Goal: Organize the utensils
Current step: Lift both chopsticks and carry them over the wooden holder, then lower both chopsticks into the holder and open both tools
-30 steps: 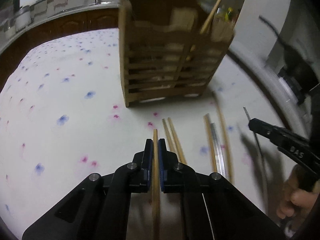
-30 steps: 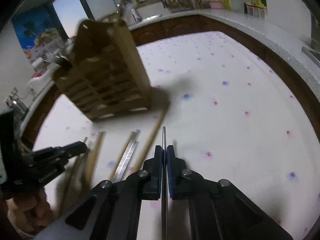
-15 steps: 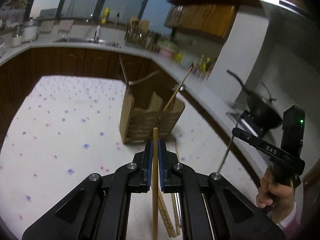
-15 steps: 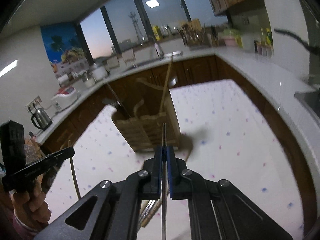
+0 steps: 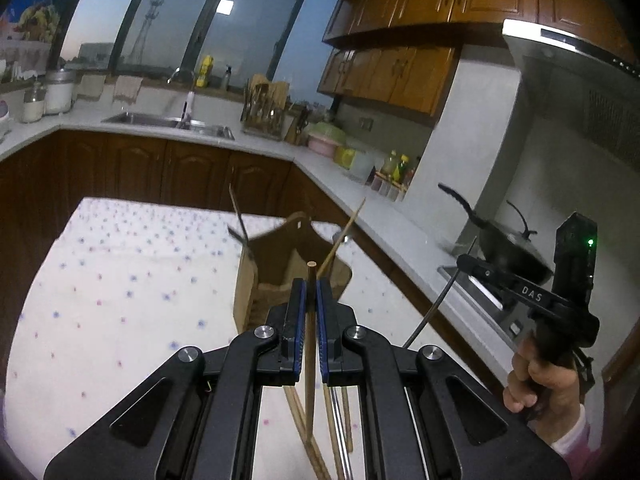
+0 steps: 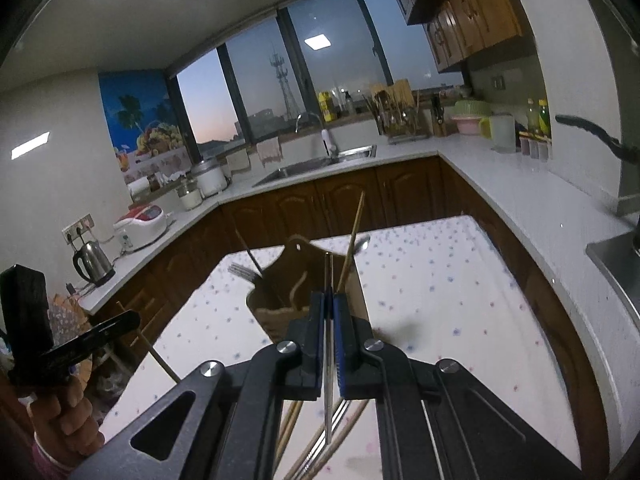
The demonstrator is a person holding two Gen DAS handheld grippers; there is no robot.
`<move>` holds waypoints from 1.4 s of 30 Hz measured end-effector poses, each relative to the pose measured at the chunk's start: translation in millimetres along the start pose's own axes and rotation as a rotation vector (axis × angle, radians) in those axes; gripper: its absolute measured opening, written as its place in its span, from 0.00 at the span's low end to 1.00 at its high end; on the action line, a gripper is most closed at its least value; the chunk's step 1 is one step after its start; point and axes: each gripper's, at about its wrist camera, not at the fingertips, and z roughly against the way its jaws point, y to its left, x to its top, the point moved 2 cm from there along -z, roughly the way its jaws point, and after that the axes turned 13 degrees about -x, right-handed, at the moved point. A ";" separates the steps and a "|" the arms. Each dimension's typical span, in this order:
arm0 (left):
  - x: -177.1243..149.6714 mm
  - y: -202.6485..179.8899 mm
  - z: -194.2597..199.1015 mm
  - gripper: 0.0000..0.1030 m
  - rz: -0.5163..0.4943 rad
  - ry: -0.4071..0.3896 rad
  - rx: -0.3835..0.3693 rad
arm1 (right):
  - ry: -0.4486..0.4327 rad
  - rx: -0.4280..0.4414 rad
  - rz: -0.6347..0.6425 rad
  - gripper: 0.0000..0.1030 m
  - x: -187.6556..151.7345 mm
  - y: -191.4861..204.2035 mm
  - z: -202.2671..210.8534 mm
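Note:
In the left wrist view my left gripper [image 5: 310, 285] is shut on a wooden chopstick [image 5: 309, 344], held above the table. Ahead of it stands the wooden utensil holder [image 5: 244, 280], with a chopstick and a fork sticking out. Several loose chopsticks [image 5: 298, 420] lie on the cloth below. In the right wrist view my right gripper [image 6: 329, 300] is shut on a thin metal chopstick [image 6: 328, 380], just short of the holder [image 6: 294, 268]. Each gripper shows in the other's view, the right gripper [image 5: 466, 261] and the left gripper [image 6: 134, 318], both in a person's hands.
A table with a white flowered cloth [image 5: 120, 300] carries everything. Dark cabinets with a pale counter wrap around behind it, with a sink [image 6: 320, 164]. A wok [image 5: 508, 248] sits on the stove to the right; a kettle [image 6: 94, 262] stands on the left counter.
Both grippers have risen from the table with their chopsticks and tipped upward. The holder now sits lower and farther off, and the kitchen beyond has come into view.

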 end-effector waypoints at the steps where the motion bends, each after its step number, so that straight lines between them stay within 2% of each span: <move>1: 4.5 -0.7 0.4 0.04 -0.003 -0.010 0.000 | -0.010 0.001 -0.001 0.04 4.8 0.9 0.0; 10: 82.2 -10.3 -6.6 0.04 -0.080 -0.163 0.023 | -0.113 0.021 -0.036 0.04 63.7 4.4 -12.3; 17: 123.4 14.7 -42.0 0.04 -0.071 -0.235 0.087 | -0.171 0.003 -0.080 0.04 109.3 6.0 -44.1; 19: 123.2 28.7 -56.0 0.04 -0.052 -0.241 0.125 | -0.165 -0.010 -0.090 0.04 114.1 4.0 -61.5; 23: 105.3 51.1 -76.0 0.04 -0.009 -0.241 0.180 | -0.123 -0.020 -0.101 0.04 100.0 0.4 -92.7; 31: 56.8 78.8 -111.4 0.04 0.043 -0.139 0.192 | 0.008 -0.034 -0.112 0.05 44.0 -8.0 -148.3; 34: 47.5 86.7 -120.1 0.04 0.060 -0.102 0.186 | 0.042 -0.029 -0.111 0.05 35.4 -11.0 -158.7; 42: 47.8 88.5 -120.3 0.05 0.063 -0.094 0.188 | 0.051 -0.036 -0.092 0.05 34.0 -7.3 -156.9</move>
